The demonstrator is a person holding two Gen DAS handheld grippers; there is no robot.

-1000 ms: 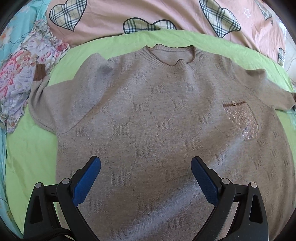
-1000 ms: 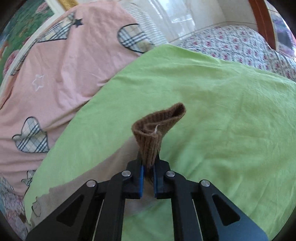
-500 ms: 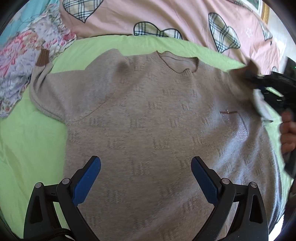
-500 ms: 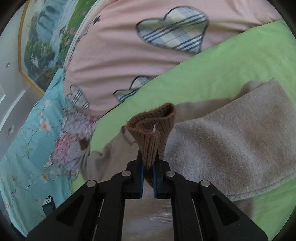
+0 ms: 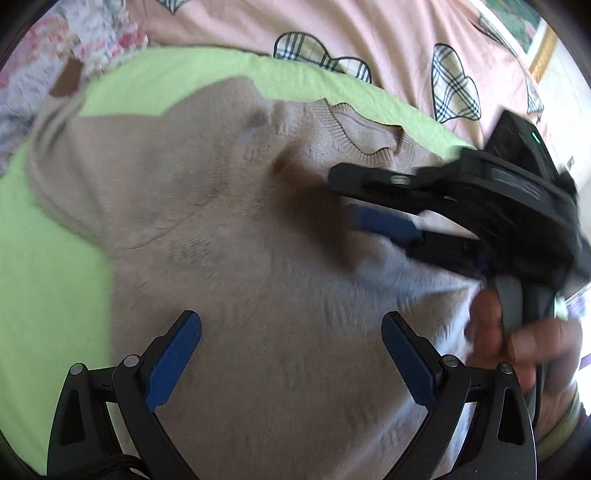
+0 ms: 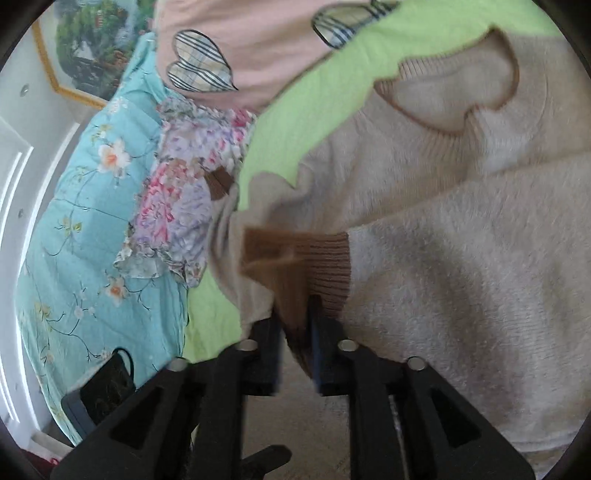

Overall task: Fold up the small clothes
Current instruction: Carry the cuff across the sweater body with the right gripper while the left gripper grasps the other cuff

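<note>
The sweater (image 5: pixel 229 258) lies on the sheet (image 5: pixel 48 266), collar (image 5: pixel 362 136) at 12 o'clock. One sleeve (image 6: pixel 461 266) is folded across its chest. A floral garment (image 6: pixel 184 206) lies at 10 o'clock, a quilt (image 5: pixel 369 33) behind.

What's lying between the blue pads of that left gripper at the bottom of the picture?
Only the beige sweater, flat on the green sheet. The left gripper stands wide open above it, nothing gripped, as its own wrist view shows.

Beige sweater (image 5: pixel 258 258) on green sheet (image 5: pixel 48 266)
</note>
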